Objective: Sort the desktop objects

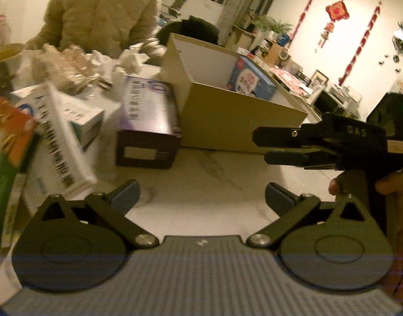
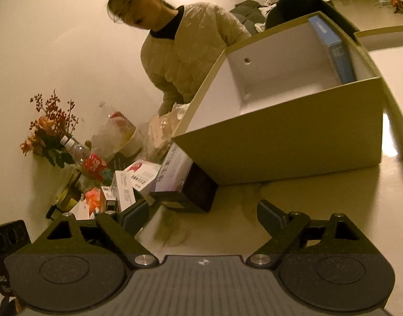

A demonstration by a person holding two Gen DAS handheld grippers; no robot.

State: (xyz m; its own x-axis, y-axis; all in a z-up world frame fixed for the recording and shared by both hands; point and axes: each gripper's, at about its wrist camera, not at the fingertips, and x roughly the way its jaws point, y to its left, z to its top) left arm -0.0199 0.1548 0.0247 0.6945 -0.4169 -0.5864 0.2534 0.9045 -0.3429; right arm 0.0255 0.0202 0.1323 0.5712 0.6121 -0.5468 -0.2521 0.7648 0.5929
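- Left tool (image 1: 201, 197): seen nearest in the left wrist view, jaws spread wide, nothing between the pads; only bare desk (image 1: 201, 179) lies under the gap.
- Right tool (image 2: 202, 217): likewise spread wide and empty in its own view, over bare desk. In the left wrist view it is seen from the side at the right, held by a hand (image 1: 391, 187), its fingers apart and clear of everything.
- Step in hand, as judged: a reach for the next item. Neither tool carries anything and both are pointed toward the clutter beside the box.
- Purple carton (image 1: 148, 121): the closest loose item, lying on the desk with its dark end toward the tools, just beside the left wall of the box; whether it touches that wall cannot be told. In the right wrist view it sits just ahead of the right tool's left finger.
- White carton (image 1: 59, 142): tilted at the left, leaning among an orange-green pack (image 1: 6, 152) and other small cartons, blurred.
- Box (image 1: 240, 121): open-topped, tan outside and white inside, standing on the desk behind the bare patch. A blue carton (image 1: 251, 79) is already leaning inside at its far right; the rest of the inside is bare.
- Next move, as judged: one tool is to be brought around the purple carton across its narrow faces, closed, then lifted over the near wall and released in the free space. The wall close by leaves little room for a finger on that side.
- Farther back: crumpled paper (image 1: 130, 59), and a person in a pale quilted jacket (image 1: 101, 13) at the desk's far side.
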